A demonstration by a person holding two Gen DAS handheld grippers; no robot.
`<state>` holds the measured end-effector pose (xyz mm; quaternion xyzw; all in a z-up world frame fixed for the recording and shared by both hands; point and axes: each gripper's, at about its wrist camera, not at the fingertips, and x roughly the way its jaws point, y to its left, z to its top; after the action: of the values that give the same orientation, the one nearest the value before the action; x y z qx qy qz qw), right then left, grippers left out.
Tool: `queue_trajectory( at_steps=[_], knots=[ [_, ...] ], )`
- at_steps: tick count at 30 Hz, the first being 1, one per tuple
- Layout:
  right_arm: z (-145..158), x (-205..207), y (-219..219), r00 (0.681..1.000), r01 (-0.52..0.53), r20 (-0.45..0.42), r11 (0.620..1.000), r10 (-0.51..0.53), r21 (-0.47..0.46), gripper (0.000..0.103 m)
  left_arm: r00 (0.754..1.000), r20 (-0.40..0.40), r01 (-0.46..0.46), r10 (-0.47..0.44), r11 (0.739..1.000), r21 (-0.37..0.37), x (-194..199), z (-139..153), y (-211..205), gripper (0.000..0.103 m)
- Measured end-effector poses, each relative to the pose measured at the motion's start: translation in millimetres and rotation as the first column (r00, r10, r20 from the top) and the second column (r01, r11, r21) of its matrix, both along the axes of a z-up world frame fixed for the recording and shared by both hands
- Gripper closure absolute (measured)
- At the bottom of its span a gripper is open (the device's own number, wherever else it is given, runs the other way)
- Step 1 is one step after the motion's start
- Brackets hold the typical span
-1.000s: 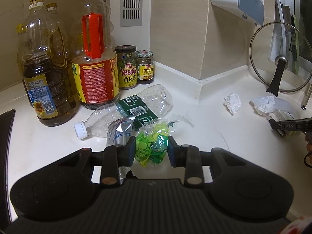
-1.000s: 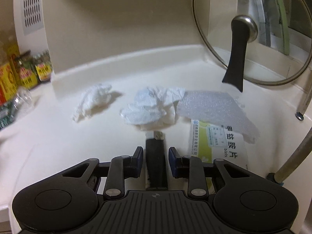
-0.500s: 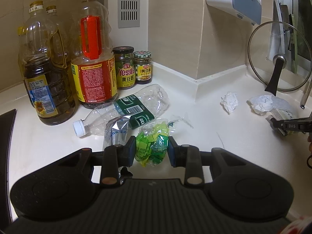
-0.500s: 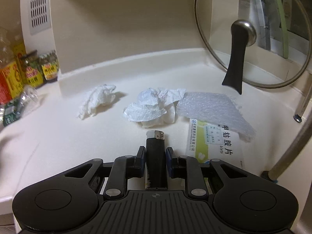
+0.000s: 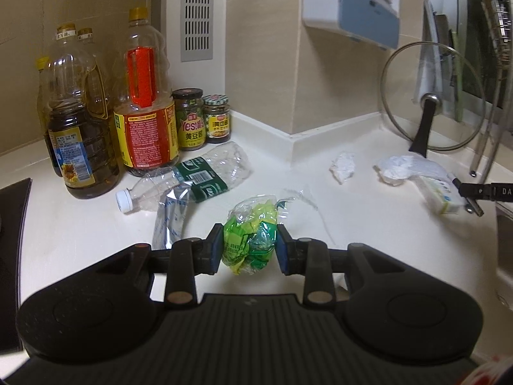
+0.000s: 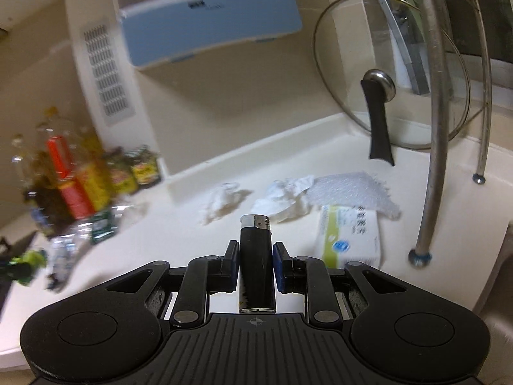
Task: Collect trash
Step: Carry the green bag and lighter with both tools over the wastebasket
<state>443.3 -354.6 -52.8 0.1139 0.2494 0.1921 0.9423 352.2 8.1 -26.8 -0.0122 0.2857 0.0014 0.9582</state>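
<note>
My left gripper [image 5: 249, 247] clamps a crumpled green-and-yellow wrapper [image 5: 251, 235] in clear film. My right gripper [image 6: 255, 263], jaws just closed, pinches a glossy black lighter [image 6: 256, 258], its silver head pointing forward.

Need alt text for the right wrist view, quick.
The right gripper clamps a black lighter, lifted above a white counter. Beyond lie two crumpled tissues, a medicine box and a leaning glass lid.

Beige tiled walls [image 5: 263, 64], white vent grille [image 5: 196, 12], pale countertop [image 5: 368, 224] under warm indoor light.
</note>
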Motion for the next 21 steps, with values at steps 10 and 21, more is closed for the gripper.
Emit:
queue_trajectory(
  at_steps=[10, 21],
  knots=[
    [-1, -85, 18, 0.981, -0.185, -0.035, 0.977, 0.189, 0.108, 0.081, 1.000, -0.010, -0.002, 0.002, 0.998, -0.058, -77, 1, -26, 0.073],
    [-35, -147, 70, 0.909, -0.382, -0.135, 0.917, 0.395, 0.112, 0.081, 0.987, -0.140, -0.089, 0.077, 0.993, -0.083, -142, -41, -23, 0.073]
  ],
)
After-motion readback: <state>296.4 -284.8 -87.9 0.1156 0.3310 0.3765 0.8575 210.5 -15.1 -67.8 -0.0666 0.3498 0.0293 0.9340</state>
